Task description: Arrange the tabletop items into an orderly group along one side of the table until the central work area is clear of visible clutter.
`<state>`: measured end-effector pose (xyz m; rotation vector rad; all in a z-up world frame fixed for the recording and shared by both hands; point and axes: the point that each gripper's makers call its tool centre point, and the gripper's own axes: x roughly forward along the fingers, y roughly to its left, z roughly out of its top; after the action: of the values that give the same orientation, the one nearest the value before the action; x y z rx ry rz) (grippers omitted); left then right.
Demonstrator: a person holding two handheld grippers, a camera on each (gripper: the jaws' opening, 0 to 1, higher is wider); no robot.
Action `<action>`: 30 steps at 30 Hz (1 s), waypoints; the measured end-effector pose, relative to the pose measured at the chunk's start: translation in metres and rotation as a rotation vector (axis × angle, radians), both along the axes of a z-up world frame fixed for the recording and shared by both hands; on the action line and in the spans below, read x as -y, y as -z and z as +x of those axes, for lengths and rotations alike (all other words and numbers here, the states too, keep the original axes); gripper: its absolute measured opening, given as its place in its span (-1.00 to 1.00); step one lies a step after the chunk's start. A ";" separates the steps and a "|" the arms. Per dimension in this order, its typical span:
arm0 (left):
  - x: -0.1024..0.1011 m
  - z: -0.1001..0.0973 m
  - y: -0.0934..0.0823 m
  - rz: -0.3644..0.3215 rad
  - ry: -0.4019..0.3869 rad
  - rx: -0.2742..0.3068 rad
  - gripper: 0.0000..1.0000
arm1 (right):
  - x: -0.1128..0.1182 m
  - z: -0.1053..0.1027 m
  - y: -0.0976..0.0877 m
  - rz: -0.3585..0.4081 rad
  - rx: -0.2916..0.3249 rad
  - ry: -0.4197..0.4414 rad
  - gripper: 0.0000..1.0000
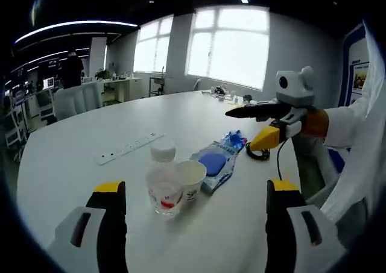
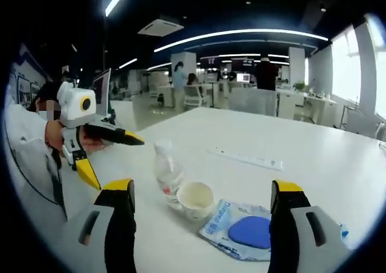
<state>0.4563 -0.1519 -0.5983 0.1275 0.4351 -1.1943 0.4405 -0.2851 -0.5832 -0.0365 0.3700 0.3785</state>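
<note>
Both claws are held above a large white counter [image 1: 72, 164] with their jaws spread wide and nothing between them.

In the left gripper view, the left claw [image 1: 196, 210] points at a small cluster near the counter's near edge: a clear plastic bottle [image 1: 164, 185] with a white cap and a red label, lying tipped toward the camera, and a white paper cup [image 1: 192, 178] touching its right side. Just beyond the cup lies a clear blue-printed packet [image 1: 220, 158] with a blue oval item inside. A white power strip [image 1: 129, 147] lies farther back to the left, apart from the cluster. A black coiled cable [image 1: 258, 153] sits near the counter's right edge. The right claw [image 1: 256, 128] hangs over that edge, held by a person in a white sleeve [image 1: 356, 116].

In the right gripper view, the right claw [image 2: 202, 216] faces the same bottle [image 2: 167, 172], cup [image 2: 195, 199] and packet [image 2: 244, 231] from the other side, with the power strip [image 2: 247, 159] behind. The left claw [image 2: 111, 158] shows at the left, jaws apart.
</note>
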 end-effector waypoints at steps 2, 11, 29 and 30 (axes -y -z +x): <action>0.000 -0.003 -0.003 -0.003 -0.006 0.003 1.00 | 0.007 -0.006 -0.002 -0.002 0.003 0.004 0.87; 0.006 -0.027 -0.015 -0.006 -0.021 0.020 1.00 | 0.044 -0.040 -0.010 -0.022 0.008 0.024 0.87; 0.019 -0.078 -0.038 -0.033 -0.101 0.055 1.00 | 0.129 -0.122 -0.015 -0.049 0.017 0.078 0.85; 0.020 -0.080 -0.037 -0.033 -0.105 0.054 1.00 | 0.133 -0.126 -0.014 -0.051 0.014 0.079 0.85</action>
<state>0.3760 -0.1718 -0.5609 0.1071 0.3702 -1.0921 0.3147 -0.4179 -0.5695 -0.0742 0.3662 0.2900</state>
